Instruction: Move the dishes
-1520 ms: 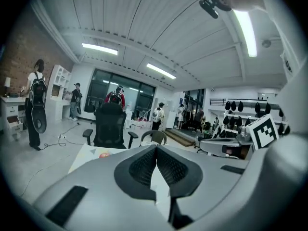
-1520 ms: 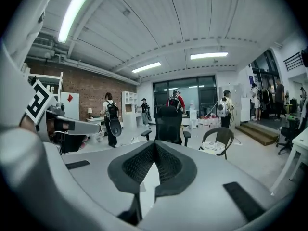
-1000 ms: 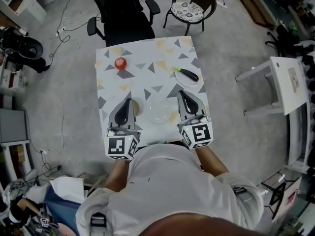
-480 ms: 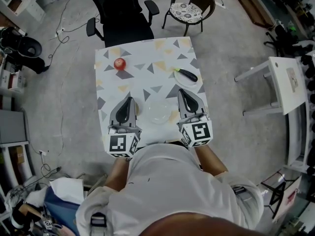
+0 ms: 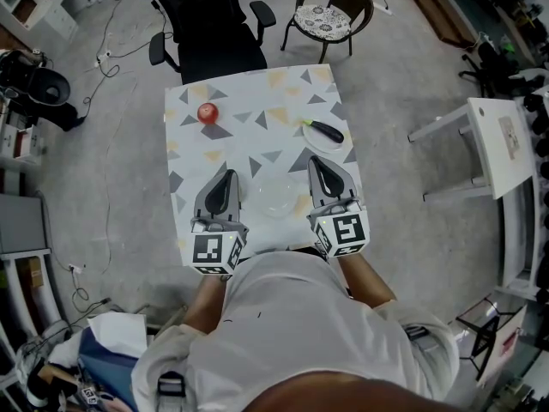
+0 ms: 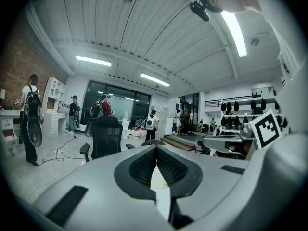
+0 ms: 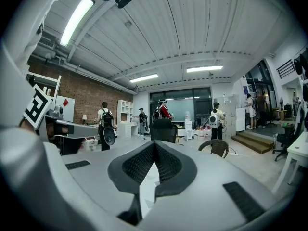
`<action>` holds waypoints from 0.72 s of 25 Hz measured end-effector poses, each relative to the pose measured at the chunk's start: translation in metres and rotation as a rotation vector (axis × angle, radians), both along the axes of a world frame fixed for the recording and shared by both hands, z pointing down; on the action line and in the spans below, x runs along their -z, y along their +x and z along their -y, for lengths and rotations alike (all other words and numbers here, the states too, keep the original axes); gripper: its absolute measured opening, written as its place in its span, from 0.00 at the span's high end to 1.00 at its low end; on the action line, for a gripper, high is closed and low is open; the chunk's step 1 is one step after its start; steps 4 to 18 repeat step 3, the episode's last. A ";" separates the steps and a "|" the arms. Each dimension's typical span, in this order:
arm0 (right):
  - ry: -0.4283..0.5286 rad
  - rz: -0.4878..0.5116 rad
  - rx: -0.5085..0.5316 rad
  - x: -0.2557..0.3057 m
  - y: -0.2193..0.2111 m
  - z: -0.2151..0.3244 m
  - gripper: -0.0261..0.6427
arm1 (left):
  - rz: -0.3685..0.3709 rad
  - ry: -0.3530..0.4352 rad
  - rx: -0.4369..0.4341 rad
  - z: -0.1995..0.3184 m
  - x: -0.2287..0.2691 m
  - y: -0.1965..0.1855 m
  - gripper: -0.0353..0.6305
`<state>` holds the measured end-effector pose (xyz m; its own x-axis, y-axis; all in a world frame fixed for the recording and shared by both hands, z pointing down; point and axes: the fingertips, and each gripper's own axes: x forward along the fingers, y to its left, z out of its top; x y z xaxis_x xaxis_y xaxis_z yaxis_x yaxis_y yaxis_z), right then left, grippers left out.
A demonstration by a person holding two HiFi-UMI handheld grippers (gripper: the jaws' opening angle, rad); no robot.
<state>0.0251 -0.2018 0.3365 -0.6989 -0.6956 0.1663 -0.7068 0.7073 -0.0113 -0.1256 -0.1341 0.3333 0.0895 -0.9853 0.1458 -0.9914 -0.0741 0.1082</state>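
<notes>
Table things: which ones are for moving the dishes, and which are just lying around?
For the job: empty plate, small plate with the eggplant on it, left hand-held gripper, right hand-held gripper.
Just lying about: apple, black office chair, round chair.

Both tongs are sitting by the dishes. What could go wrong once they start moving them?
The eggplant lies loose on its white plate, which sits near the right edge of the table; a tilted lift could roll it off. The pale dish between the left tongs and right tongs looks thin-rimmed. Both tongs are shut, so pushing in unopened might shove it rather than grip it.
</notes>
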 end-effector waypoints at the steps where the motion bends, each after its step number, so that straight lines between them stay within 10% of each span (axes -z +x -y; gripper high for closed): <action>1: 0.001 -0.001 0.000 -0.001 0.000 0.000 0.97 | 0.001 0.001 0.000 0.000 -0.001 0.000 0.92; 18: 0.002 -0.002 0.001 -0.003 0.000 0.000 0.97 | 0.003 0.003 0.001 0.001 -0.002 0.000 0.92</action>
